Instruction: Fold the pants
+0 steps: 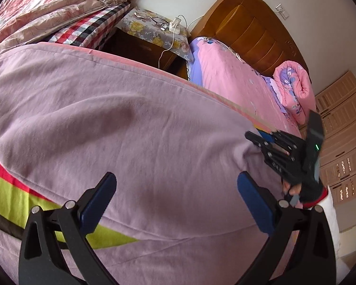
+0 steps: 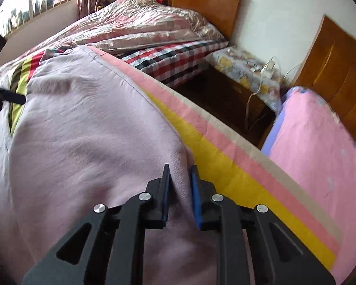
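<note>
Lilac pants (image 1: 130, 118) lie spread wide over a striped bed sheet (image 2: 237, 173). My left gripper (image 1: 176, 175) hovers over the near part of the cloth, open, with nothing between its blue pads. In the right wrist view a raised ridge of the pants (image 2: 83, 130) is pinched between the pads of my right gripper (image 2: 180, 167), close to the cloth's right edge by the yellow stripe. The left wrist view shows that right gripper (image 1: 256, 140) at the far right with the cloth puckered at its tips. A tip of the left gripper (image 2: 7, 97) shows at the left border.
A floral quilt (image 1: 47, 4) is bunched at the head of this bed over a checked sheet (image 1: 90, 28). A dark nightstand (image 1: 154, 28) with cables stands in the gap beside a second bed (image 1: 230, 76), pink, with a rolled quilt (image 1: 294, 87). Cardboard boxes (image 1: 339, 142) are stacked at the right.
</note>
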`<state>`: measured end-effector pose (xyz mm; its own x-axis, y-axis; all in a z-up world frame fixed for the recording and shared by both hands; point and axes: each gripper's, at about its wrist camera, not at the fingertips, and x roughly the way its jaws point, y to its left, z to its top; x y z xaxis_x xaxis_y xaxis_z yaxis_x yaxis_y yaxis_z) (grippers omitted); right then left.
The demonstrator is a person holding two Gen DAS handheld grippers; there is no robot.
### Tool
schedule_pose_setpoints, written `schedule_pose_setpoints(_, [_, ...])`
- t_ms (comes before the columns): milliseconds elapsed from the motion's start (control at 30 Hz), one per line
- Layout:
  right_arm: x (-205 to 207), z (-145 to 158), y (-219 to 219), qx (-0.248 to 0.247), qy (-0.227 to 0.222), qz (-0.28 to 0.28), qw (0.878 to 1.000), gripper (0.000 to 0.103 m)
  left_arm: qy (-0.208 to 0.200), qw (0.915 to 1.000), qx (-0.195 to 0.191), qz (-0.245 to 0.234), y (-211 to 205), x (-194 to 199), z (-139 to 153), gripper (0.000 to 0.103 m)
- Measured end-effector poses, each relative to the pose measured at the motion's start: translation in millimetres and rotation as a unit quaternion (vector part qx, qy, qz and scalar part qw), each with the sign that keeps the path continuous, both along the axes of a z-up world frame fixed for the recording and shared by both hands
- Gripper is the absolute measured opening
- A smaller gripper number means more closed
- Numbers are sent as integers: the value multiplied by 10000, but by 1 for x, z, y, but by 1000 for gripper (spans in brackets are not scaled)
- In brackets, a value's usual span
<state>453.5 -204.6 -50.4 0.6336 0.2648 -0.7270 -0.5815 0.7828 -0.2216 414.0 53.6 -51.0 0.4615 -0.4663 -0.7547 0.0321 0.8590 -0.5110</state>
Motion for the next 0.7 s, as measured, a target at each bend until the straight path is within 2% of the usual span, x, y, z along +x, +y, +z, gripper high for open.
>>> schedule_pose_setpoints(67, [-64, 20, 12, -36, -696, -62, 9976, 18, 19, 9997, -257, 12, -1, 0, 4, 102])
schedule_pose_setpoints(133, [-140, 26, 31, -257, -1276, -98, 9914, 18, 21, 9988, -482, 89, 2, -11, 10, 102])
schedule_pose_setpoints(200, [-208, 18, 50, -352, -1468, -212, 9883, 18, 8, 9969, -764, 175, 10, -33, 14, 102])
schedule_pose_setpoints(233, [-237, 9, 54, -233, -1327, -332, 9903, 18, -22, 9958, -888, 215, 14, -48, 14, 102])
schedule_pose_setpoints(300, [-268, -17, 52, 197, -756, -631, 9949, 23, 50, 9962, -835, 253, 18, -76, 4, 102])
schedule_pose_setpoints(367, [-282, -37, 42, 606, -206, -1083, 9921, 25, 383, 9969, -631, 272, 19, -92, -18, 102])
schedule_pose_setpoints(400, [-287, -40, 31, 959, 40, -1344, 9863, 27, 593, 9960, -571, 346, 21, -97, -30, 102])
schedule_pose_setpoints(433, [-292, -38, 20, 1324, 207, -1552, 9787, 30, 714, 9950, -582, 389, 23, -101, -40, 101])
schedule_pose_setpoints(467, [-300, -34, 8, 1632, 277, -1771, 9702, 41, 495, 9963, -592, 379, 25, -107, -38, 101])
schedule_pose_setpoints(500, [-308, -30, -5, 1908, 301, -1993, 9607, 48, 437, 9975, -383, 410, 25, -112, -36, 101])
schedule_pose_setpoints(533, [-315, -27, -17, 2180, 364, -2197, 9502, 49, 419, 9977, -310, 444, 27, -117, -34, 101])
schedule_pose_setpoints(567, [-322, -27, -32, 2474, 447, -2463, 9360, 49, 376, 9975, -406, 434, 29, -121, -33, 101])
schedule_pose_setpoints(600, [-327, -29, -47, 2766, 542, -2789, 9180, 49, 352, 9974, -489, 403, 31, -124, -31, 101])
schedule_pose_setpoints(700, [-339, -45, -95, 3649, 845, -3683, 8509, 49, 226, 9980, -455, 382, 33, -131, -25, 101])
